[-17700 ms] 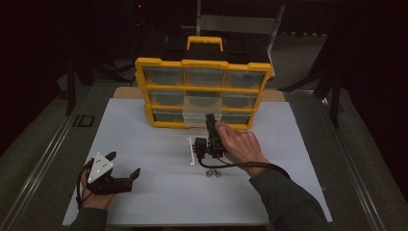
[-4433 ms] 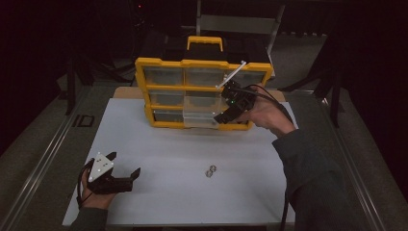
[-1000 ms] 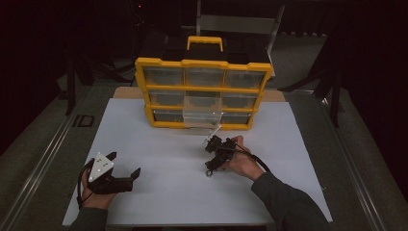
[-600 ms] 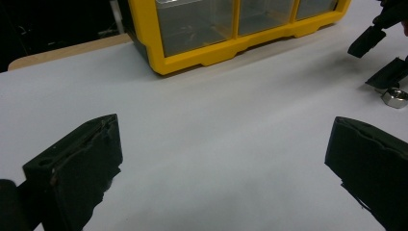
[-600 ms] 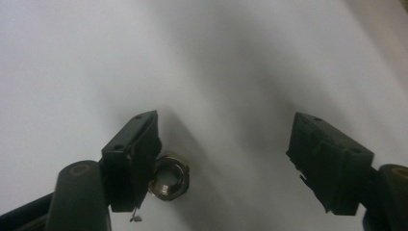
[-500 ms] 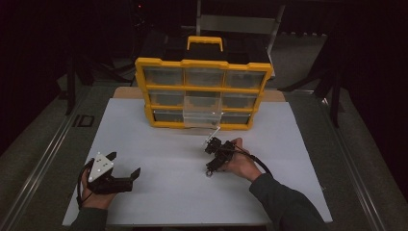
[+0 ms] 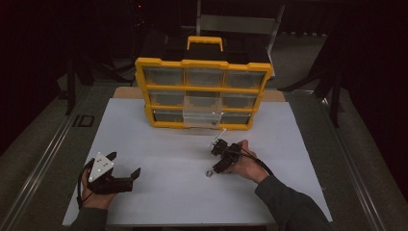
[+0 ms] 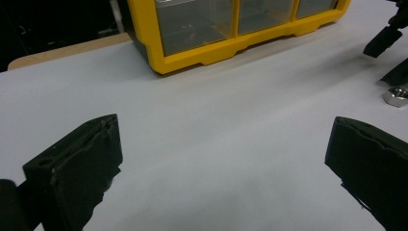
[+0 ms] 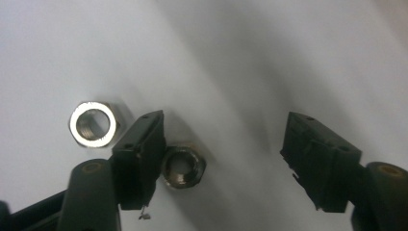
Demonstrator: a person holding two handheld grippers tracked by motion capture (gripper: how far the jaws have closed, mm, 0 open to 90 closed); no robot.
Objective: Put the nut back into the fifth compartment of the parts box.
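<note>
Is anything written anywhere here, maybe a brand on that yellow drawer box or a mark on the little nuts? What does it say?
There is no readable text in any view.
Yellow drawer box: no brand or label can be made out on its frame, handle or clear drawers.
Two hex nuts: no stamp shows on either.
Grey plate on the left gripper: holes, no lettering.
White table sheet: blank.

A workshop or lab: a yellow parts organiser (image 7: 203,94) with small clear drawers (steel nuts (image 9: 94,123) nearby) on a white-covered bench (image 7: 144,139), dark surroundings.
</note>
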